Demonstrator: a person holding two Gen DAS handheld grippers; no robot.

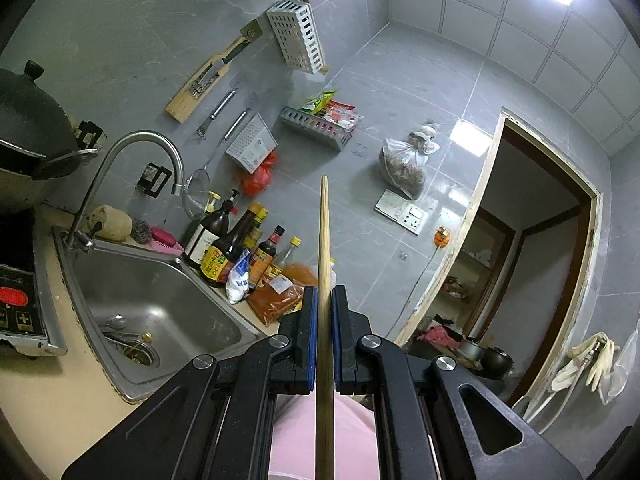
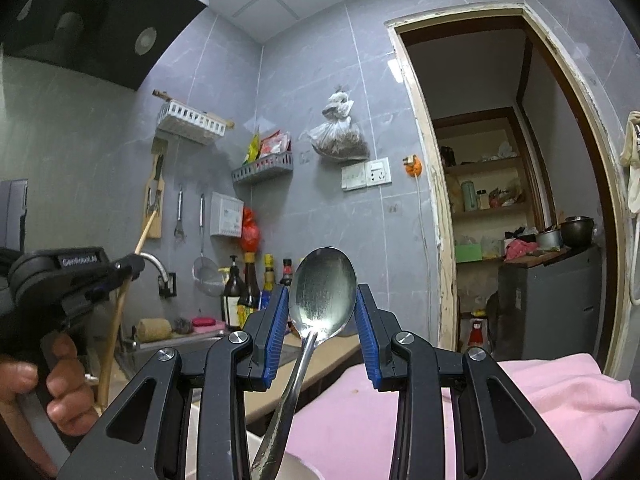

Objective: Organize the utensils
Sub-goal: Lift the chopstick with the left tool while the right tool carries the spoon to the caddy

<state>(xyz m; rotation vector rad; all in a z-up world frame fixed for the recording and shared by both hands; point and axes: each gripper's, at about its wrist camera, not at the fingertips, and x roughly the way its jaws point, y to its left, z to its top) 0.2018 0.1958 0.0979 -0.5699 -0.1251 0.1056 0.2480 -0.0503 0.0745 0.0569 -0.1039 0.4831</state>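
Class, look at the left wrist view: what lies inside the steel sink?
Inside the sink lie a metal spoon near the drain and a small brass-coloured piece. The left tool hides the sink's near right corner.

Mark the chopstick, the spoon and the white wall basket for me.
chopstick (image 1: pixel 324 240): left wrist view, on its shaft above the tongs.
spoon (image 2: pixel 322 290): right wrist view, middle of its bowl.
white wall basket (image 1: pixel 296 36): left wrist view, on its slotted front.
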